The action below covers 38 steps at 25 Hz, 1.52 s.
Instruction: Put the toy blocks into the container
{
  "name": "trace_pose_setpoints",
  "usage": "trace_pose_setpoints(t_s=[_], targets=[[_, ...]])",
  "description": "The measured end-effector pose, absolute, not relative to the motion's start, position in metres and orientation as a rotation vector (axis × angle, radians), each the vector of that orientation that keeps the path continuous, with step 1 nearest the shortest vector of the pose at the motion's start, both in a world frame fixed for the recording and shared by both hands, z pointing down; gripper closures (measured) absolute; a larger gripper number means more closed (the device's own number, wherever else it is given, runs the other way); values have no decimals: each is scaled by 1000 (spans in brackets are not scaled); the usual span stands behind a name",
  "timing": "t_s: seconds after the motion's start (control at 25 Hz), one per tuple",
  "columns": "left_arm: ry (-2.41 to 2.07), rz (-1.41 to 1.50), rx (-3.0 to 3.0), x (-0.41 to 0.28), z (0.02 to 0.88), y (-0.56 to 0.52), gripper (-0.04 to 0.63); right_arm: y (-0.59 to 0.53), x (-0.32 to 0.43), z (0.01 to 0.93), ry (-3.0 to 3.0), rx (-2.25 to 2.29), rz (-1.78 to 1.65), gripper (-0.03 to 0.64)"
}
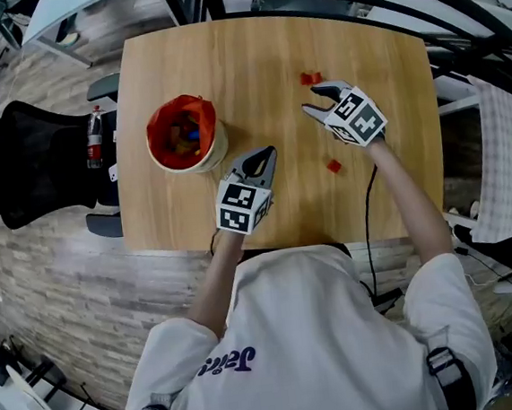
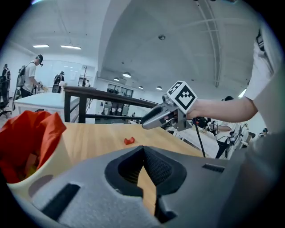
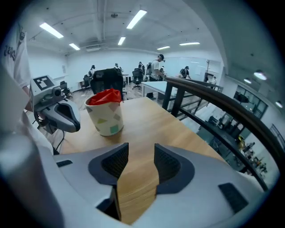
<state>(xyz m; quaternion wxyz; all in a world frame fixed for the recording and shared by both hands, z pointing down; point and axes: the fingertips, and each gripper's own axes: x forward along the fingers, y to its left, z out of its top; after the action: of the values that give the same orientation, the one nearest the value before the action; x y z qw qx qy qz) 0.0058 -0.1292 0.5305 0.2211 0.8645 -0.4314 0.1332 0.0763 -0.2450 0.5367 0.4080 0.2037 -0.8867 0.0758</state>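
Observation:
The container [image 1: 186, 136] is a white cup lined with a red bag, with coloured blocks inside, standing at the table's left. A red block [image 1: 310, 78] lies at the far right and another red block [image 1: 333, 166] nearer me. My right gripper [image 1: 320, 99] hovers between them, open and empty; the right gripper view shows only wood between its pads [image 3: 137, 153] and the container [image 3: 105, 113] ahead. My left gripper [image 1: 268, 156] is right of the container, its tips shut with nothing held [image 2: 143, 151]. The left gripper view shows a red block [image 2: 129, 140] and the right gripper [image 2: 162, 116].
The wooden table [image 1: 275, 216] has a black office chair [image 1: 35, 158] at its left with a bottle [image 1: 95, 138] beside it. A black railing [image 3: 209, 100] runs beyond the far table edge. People stand in the room behind.

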Motion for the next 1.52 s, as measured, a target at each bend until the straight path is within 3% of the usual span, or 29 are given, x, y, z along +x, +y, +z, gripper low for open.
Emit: trace_pose_setpoints(t_s=[0.28,0.72,1.52], targets=[[-1150,404,2380,46,542,-180,588,-276,128,571,-2280,804,333,439],[-1222,415,2328,54,570,-244,589,-338,150,651,-2209,1301,484,347],[-1222,450,2276,41,595,-244,588,-378,144,703,-2049,1520,634,342]])
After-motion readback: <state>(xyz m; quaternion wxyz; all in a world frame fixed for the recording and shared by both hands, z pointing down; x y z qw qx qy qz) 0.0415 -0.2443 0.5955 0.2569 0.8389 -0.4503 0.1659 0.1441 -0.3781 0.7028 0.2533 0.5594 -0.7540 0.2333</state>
